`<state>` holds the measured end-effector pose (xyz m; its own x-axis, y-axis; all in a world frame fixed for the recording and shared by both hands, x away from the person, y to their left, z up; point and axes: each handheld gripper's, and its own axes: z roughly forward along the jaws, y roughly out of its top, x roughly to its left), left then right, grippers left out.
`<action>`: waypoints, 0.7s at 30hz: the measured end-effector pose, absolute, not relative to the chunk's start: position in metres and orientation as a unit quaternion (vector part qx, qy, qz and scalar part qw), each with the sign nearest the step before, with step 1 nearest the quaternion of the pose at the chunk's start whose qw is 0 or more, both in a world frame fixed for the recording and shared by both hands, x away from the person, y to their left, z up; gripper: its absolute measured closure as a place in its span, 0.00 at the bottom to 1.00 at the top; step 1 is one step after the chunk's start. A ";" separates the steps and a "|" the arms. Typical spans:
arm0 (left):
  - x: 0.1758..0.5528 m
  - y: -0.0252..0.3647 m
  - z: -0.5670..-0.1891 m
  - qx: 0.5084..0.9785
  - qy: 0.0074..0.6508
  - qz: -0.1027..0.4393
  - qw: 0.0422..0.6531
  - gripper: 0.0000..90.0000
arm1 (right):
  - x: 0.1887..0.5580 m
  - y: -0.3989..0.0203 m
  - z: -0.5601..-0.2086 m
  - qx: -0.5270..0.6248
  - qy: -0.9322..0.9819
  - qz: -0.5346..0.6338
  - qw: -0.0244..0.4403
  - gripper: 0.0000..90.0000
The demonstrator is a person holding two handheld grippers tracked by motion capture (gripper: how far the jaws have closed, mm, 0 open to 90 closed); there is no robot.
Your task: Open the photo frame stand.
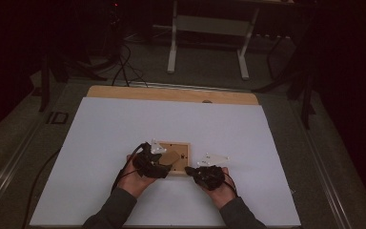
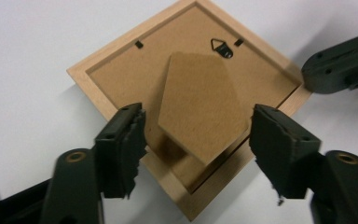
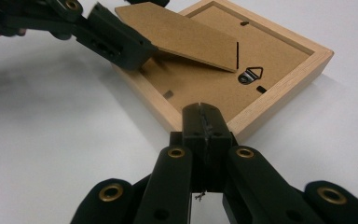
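A small wooden picture frame (image 1: 181,149) lies face down on the white table top, its brown backing (image 2: 121,70) up. Its easel stand (image 2: 198,93) is tilted up off the backing (image 3: 279,65). My left gripper (image 2: 196,130) is open, one jaw on each side of the stand's free end, pads apart from it. In the high view the left gripper (image 1: 163,167) is over the frame's near left part. My right gripper (image 3: 203,114) is shut with nothing between its jaws, its tip against the frame's near corner. A metal hanger (image 3: 251,74) sits on the backing.
The white table top (image 1: 124,133) has free room all around the frame. A wooden board edge (image 1: 171,94) runs along its far side. Beyond it stand a desk's white legs (image 1: 172,43), with cables (image 1: 124,67) on the dark floor.
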<state>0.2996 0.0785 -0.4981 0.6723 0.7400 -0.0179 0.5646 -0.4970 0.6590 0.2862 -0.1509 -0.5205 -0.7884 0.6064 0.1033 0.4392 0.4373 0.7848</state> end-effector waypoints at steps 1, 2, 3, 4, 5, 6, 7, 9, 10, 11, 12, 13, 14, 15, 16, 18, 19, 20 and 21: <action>0.300 0.079 -0.498 0.855 0.381 0.136 0.323 0.45 | 0.286 -0.151 -0.521 0.311 0.842 0.430 0.097 1.00; 0.300 0.079 -0.498 0.855 0.383 0.133 0.325 0.50 | 0.286 -0.151 -0.521 0.310 0.842 0.430 0.097 1.00; 0.300 0.079 -0.497 0.854 0.381 0.130 0.329 0.52 | 0.286 -0.151 -0.521 0.310 0.842 0.430 0.097 1.00; 0.299 0.078 -0.496 0.852 0.382 0.132 0.333 0.55 | 0.286 -0.151 -0.521 0.310 0.842 0.430 0.097 1.00; 0.299 0.077 -0.494 0.850 0.383 0.135 0.337 0.56 | 0.286 -0.151 -0.521 0.310 0.842 0.431 0.097 1.00; 0.300 0.076 -0.492 0.847 0.383 0.137 0.342 0.56 | 0.286 -0.151 -0.521 0.309 0.842 0.430 0.097 1.00; 0.300 0.075 -0.491 0.847 0.382 0.137 0.342 0.56 | 0.286 -0.151 -0.521 0.309 0.843 0.430 0.097 1.00; 0.302 0.073 -0.487 0.846 0.383 0.139 0.344 0.56 | 0.286 -0.151 -0.521 0.309 0.843 0.430 0.097 1.00; 0.303 0.072 -0.486 0.846 0.384 0.138 0.343 0.56 | 0.286 -0.151 -0.521 0.308 0.843 0.430 0.097 1.00; 0.304 0.072 -0.485 0.847 0.383 0.138 0.342 0.56 | 0.286 -0.151 -0.521 0.308 0.843 0.430 0.097 1.00; 0.305 0.071 -0.484 0.847 0.385 0.135 0.340 0.56 | 0.287 -0.151 -0.521 0.308 0.843 0.430 0.097 1.00; 0.305 0.071 -0.485 0.847 0.387 0.132 0.340 0.56 | 0.287 -0.151 -0.521 0.308 0.843 0.430 0.097 1.00; 0.306 0.072 -0.485 0.846 0.388 0.130 0.341 0.56 | 0.287 -0.151 -0.521 0.308 0.843 0.430 0.098 1.00; 0.306 0.073 -0.485 0.847 0.388 0.127 0.340 0.55 | 0.287 -0.151 -0.521 0.308 0.843 0.431 0.097 1.00; 0.306 0.073 -0.486 0.847 0.388 0.122 0.343 0.54 | 0.287 -0.151 -0.521 0.308 0.843 0.431 0.097 1.00; 0.307 0.074 -0.486 0.845 0.389 0.114 0.348 0.50 | 0.287 -0.151 -0.521 0.308 0.843 0.431 0.097 1.00; 0.308 0.074 -0.486 0.845 0.389 0.110 0.351 0.48 | 0.287 -0.151 -0.521 0.308 0.843 0.431 0.097 1.00; 0.308 0.074 -0.486 0.843 0.392 0.104 0.354 0.46 | 0.287 -0.151 -0.521 0.308 0.843 0.431 0.097 1.00; 0.309 0.075 -0.486 0.842 0.395 0.100 0.355 0.46 | 0.287 -0.151 -0.521 0.308 0.842 0.431 0.096 1.00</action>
<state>0.3094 0.0750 -0.4863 0.6688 0.7350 -0.1120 0.5937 -0.4373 0.6755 0.2867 -0.1514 -0.5208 -0.7913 0.6027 0.1035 0.4365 0.4381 0.7858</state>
